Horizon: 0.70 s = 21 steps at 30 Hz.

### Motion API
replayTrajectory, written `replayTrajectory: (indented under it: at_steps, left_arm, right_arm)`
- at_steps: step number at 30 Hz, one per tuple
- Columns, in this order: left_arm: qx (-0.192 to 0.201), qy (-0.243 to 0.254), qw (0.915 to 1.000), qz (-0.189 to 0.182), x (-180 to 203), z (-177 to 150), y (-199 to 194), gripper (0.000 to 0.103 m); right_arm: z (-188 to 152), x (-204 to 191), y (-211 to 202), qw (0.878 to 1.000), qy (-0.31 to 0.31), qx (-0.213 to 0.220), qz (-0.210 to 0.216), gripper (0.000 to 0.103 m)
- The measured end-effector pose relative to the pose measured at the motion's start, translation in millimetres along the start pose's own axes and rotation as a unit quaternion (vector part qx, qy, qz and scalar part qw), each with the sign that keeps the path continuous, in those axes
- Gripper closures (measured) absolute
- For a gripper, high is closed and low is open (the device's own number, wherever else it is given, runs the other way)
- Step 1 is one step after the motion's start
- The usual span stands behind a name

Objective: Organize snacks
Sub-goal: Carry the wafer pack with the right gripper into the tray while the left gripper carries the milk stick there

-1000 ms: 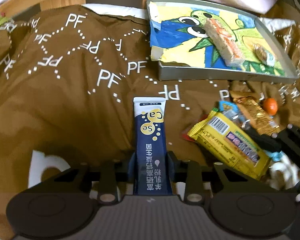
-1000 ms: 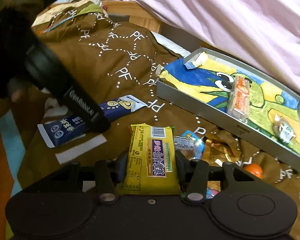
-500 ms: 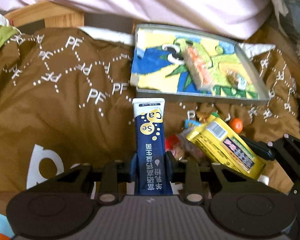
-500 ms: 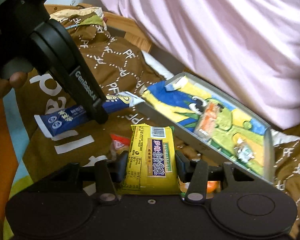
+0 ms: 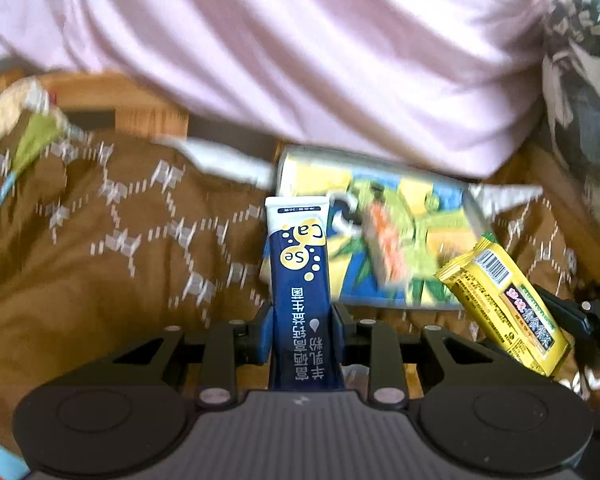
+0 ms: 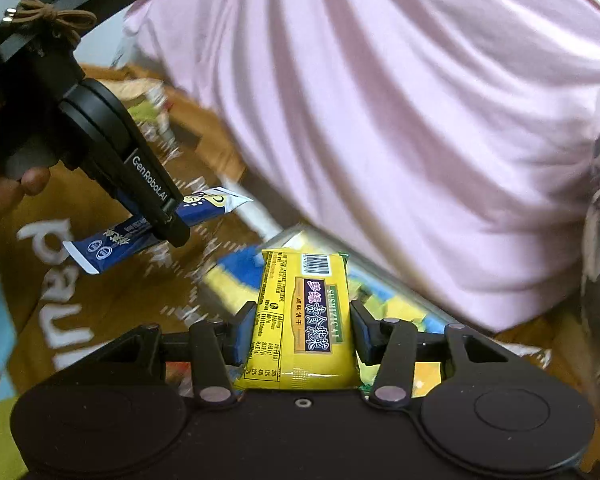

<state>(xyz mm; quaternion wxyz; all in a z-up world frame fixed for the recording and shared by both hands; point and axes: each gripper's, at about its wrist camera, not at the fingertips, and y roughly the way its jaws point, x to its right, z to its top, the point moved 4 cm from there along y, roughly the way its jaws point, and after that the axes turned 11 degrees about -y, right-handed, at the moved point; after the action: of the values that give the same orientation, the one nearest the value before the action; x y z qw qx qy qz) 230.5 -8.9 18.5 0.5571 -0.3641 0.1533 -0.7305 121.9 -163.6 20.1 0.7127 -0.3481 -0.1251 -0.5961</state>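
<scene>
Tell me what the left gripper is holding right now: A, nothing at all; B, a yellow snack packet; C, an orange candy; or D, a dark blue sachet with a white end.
D: in the left wrist view the left gripper has its fingers closed on the dark blue sachet, while the yellow snack packet sits in the right gripper.

Soft, even indoor light with no hard shadows or glare. Both fisheye views bend strongly at their dark rounded corners. The blue sachet (image 5: 299, 280) is sharp; behind it, the tray (image 5: 380, 184) and brown patterned cloth (image 5: 120, 240) smear with motion blur. The pink fabric (image 6: 380, 120) looks slightly washed out.
</scene>
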Motion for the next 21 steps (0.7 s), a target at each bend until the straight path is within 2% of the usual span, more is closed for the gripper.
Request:
replayTrajectory:
  at_steps: [4, 9, 13, 16, 21]
  left_arm:
    - [0.049, 0.017, 0.9986, -0.01, 27.2, 20.9, 4.3, 0.071]
    - [0.092, 0.03, 0.9948, -0.034, 57.4, 43.1, 30.3, 0.071]
    - [0.12, 0.04, 0.9913, -0.038, 66.3, 50.5, 58.1, 0.071]
    - [0.127, 0.022, 0.9908, -0.039, 65.6, 52.0, 85.4, 0.071]
    - [0.115, 0.021, 0.9926, -0.034, 55.8, 48.6, 123.4, 0.071]
  right_arm:
    - [-5.7, 14.7, 20.7, 0.998, 0.024, 0.024, -0.043, 0.053]
    - [-17.1, 34.9, 52.9, 0.995, 0.06, 0.025, -0.07, 0.053]
    - [-29.2, 49.3, 81.5, 0.993, 0.085, 0.013, -0.083, 0.053]
    - [-40.1, 54.7, 106.4, 0.991, 0.098, -0.003, -0.087, 0.053]
    - [-60.4, 56.7, 148.8, 0.988, 0.123, -0.042, -0.082, 0.053]
